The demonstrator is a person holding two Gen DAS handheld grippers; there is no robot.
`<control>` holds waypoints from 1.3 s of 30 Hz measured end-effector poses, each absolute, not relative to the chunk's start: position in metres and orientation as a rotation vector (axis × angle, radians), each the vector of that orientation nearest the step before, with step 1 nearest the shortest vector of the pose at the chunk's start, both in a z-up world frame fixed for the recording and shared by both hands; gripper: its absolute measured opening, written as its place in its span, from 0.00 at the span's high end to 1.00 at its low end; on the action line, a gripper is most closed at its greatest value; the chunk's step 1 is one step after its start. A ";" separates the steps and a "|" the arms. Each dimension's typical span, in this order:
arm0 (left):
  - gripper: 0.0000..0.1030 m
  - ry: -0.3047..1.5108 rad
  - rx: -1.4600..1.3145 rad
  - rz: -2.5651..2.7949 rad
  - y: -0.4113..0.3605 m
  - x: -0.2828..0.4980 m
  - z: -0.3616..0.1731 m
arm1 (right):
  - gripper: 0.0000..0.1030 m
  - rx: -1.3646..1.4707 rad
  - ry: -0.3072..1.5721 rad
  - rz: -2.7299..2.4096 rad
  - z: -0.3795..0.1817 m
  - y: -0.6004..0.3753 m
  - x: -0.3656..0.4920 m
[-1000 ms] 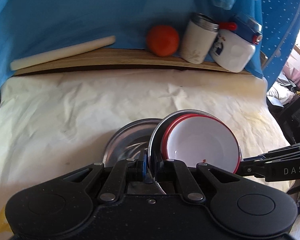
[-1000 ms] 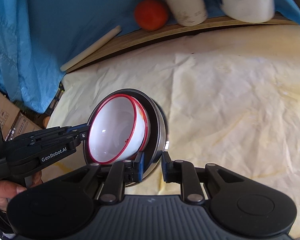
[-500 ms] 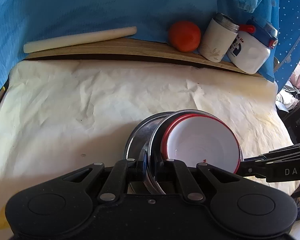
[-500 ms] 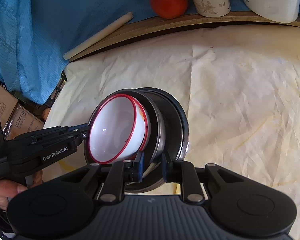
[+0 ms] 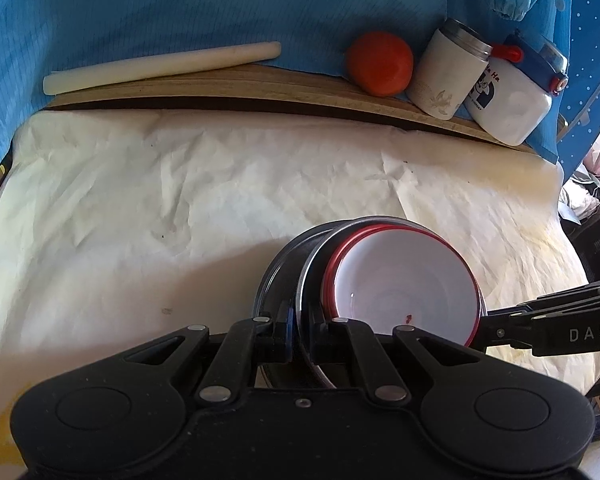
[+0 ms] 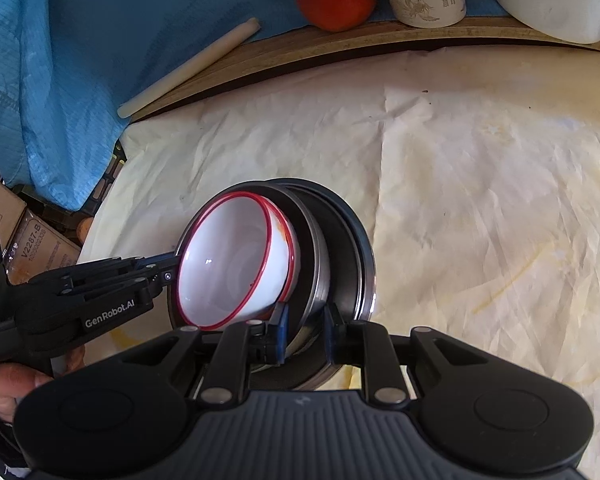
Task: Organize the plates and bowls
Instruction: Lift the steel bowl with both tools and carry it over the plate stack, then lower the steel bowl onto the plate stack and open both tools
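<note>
A white bowl with a red rim (image 5: pixel 404 280) (image 6: pixel 236 264) sits nested in a steel bowl (image 5: pixel 312 272) (image 6: pixel 318 264), both tipped. My left gripper (image 5: pixel 303 334) (image 6: pixel 171 270) is shut on the steel bowl's rim at one side. Opposite it, my right gripper (image 6: pixel 306 330) (image 5: pixel 485 322) is shut on the same rim, one finger inside and one outside. Right beneath the pair lies a dark steel plate (image 5: pixel 276 280) (image 6: pixel 360 256) on the cream paper-covered table (image 5: pixel 160 200). Whether the steel bowl touches the plate I cannot tell.
Along the back runs a wooden board (image 5: pixel 220 88) with a white rolling pin (image 5: pixel 160 66), an orange-red fruit (image 5: pixel 380 63), a white cup (image 5: pixel 446 76) and a white jar with a blue lid (image 5: pixel 512 96). Blue cloth hangs behind. Cardboard boxes (image 6: pixel 28 248) stand off the table's left edge.
Both grippers have carried the nested bowls sideways and a little down. The steel plate, earlier showing wide beside them, now lies almost wholly under the bowls.
</note>
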State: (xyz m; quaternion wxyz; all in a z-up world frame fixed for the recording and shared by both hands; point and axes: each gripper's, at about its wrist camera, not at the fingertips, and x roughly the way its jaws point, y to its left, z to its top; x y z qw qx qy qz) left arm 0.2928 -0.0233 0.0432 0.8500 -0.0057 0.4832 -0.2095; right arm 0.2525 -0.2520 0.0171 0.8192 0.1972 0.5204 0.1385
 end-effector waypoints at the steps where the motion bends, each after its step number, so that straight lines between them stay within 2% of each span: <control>1: 0.96 1.017 -0.010 -0.440 -0.023 0.293 0.043 | 0.80 0.420 1.109 0.297 0.017 -0.252 0.253; 15: 0.95 0.993 -0.012 -0.421 -0.023 0.291 0.044 | 0.80 0.431 1.096 0.324 0.013 -0.254 0.254; 29: 0.93 0.923 0.007 -0.389 -0.026 0.282 0.043 | 0.76 0.353 1.003 0.342 0.016 -0.249 0.242; 34: 0.88 0.887 0.025 -0.364 -0.027 0.275 0.042 | 0.75 0.306 0.956 0.337 0.018 -0.244 0.237; 39: 0.77 0.855 0.009 -0.340 -0.021 0.269 0.041 | 0.75 0.278 0.922 0.335 0.018 -0.242 0.232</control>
